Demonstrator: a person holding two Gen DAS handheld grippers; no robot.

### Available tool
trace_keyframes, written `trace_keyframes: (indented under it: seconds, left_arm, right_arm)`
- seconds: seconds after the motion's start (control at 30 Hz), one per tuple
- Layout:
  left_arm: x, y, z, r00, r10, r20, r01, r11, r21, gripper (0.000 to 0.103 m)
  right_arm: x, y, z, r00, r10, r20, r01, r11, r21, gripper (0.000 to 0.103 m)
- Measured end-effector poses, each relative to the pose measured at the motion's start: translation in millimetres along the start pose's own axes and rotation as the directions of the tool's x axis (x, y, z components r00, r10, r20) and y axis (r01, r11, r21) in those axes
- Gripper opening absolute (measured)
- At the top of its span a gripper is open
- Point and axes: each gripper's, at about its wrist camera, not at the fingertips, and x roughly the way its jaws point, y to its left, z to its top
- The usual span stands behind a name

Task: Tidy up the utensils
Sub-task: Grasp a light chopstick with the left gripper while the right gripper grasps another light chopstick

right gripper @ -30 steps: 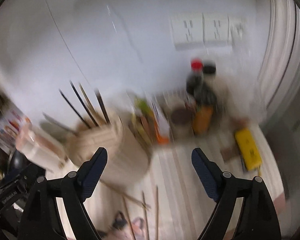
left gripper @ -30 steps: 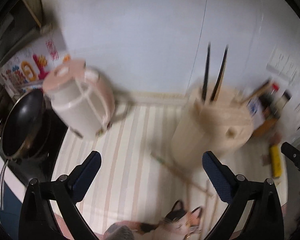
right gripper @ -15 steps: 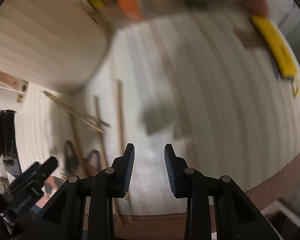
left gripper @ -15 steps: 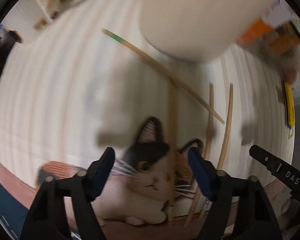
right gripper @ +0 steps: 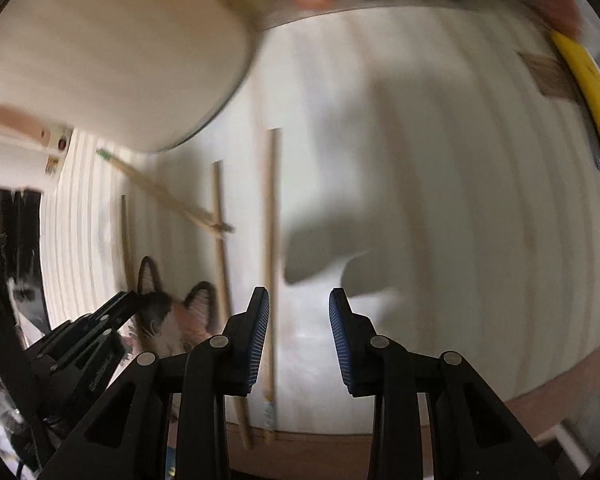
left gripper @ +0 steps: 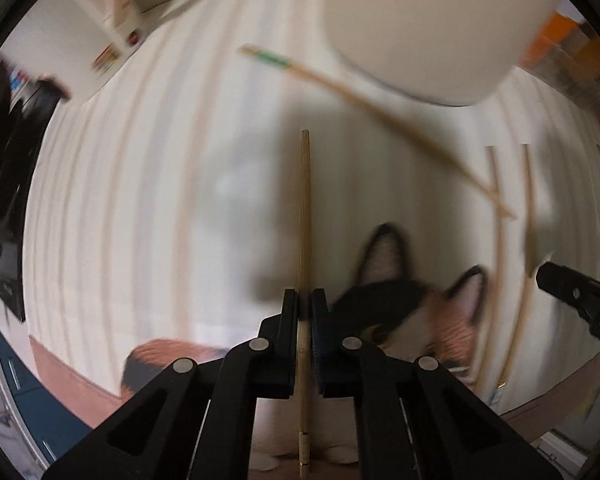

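Left gripper (left gripper: 305, 312) pinching a slim bamboo chopstick (left gripper: 305, 216), jaws having just closed on it, shaft running straight ahead along the fingers. Right gripper (right gripper: 299, 332) partly spread, pressing nothing; another pale wooden chopstick (right gripper: 271, 240) just inside its left pad, long axis parallel to the fingers, likely nearest to this hand. Farther out on the striped cat-print mat (right gripper: 440, 200), more loose chopsticks (left gripper: 500, 264). Beyond, the cream cylindrical utensil holder (left gripper: 420, 20).

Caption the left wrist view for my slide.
Left gripper shut on a chopstick above the striped mat.
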Motion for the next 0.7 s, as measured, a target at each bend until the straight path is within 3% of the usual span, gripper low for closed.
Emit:
trace_keyframes:
  seconds: [0.1, 0.17, 0.2, 0.43, 0.7]
  left_arm:
    - [1, 15, -10, 1.000, 0.001, -0.008, -0.001, 1.000, -0.017, 0.004]
    - [1, 25, -17, 1.000, -0.013, -0.015, 0.013, 0.999, -0.031, 0.004]
    - [1, 27, -17, 1.000, -0.019, -0.018, 0.018, 0.999, -0.035, 0.004]
    - [-2, 42, -30, 0.999, -0.042, -0.008, 0.041, 0.998, -0.038, 0.005]
    - [1, 44, -14, 0.998, -0.069, -0.002, 0.069, 0.997, -0.038, 0.005]
  right_arm:
    - [9, 16, 0, 0.997, -0.080, 0.001, 0.080, 0.995, -0.055, 0.031]
    - [10, 19, -2, 0.990, -0.138, 0.000, 0.137, 0.987, -0.085, 0.011]
    - [9, 15, -5, 0.989, -0.147, 0.000, 0.146, 0.986, -0.076, 0.008]
    - [-1, -20, -21, 0.982, -0.185, -0.042, 0.182, 0.981, -0.060, 0.007]
    - [-3, -28, -13, 0.978, -0.198, -0.066, 0.198, 0.980, -0.005, 0.008]
